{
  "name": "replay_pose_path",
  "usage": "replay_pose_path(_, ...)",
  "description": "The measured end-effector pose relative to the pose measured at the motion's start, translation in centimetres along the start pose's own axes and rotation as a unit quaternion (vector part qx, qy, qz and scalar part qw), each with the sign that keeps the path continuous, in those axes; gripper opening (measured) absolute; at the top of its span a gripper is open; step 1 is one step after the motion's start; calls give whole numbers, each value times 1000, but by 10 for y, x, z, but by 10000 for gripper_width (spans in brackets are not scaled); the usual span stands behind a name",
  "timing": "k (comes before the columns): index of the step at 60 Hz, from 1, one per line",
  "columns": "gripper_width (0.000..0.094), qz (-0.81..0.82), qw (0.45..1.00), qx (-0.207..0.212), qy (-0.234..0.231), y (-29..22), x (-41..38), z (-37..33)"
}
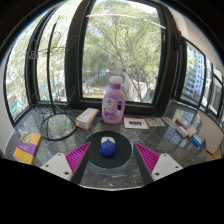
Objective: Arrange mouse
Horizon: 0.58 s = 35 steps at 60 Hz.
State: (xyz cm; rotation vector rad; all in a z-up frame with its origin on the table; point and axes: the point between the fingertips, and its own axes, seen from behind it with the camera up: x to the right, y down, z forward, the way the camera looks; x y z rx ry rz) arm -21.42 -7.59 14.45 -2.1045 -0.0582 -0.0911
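Observation:
A small blue mouse [107, 147] with a pale scroll wheel lies on a round dark mouse mat [108, 153] on the grey stone table [110, 176]. My gripper [111, 157] is open, its magenta pads [78, 156] spread wide to either side. The mouse rests on the mat between the fingers, with a clear gap on both sides. Neither pad touches it.
Beyond the mouse stands a pink bottle [113, 101] with a small box [87, 118] to its left. A black wire basket [57, 124] and a yellow-and-purple item [27, 148] lie left. Cards and boxes [185, 127] sit right. Large windows [120, 45] close the back.

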Motion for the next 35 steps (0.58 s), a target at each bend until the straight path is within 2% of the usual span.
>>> replay_pose_path(15, 851, 15, 999, 29, 19, -1, -2, -100)
replay_pose_path(35, 854, 24, 998, 50, 18, 4, -16, -155)
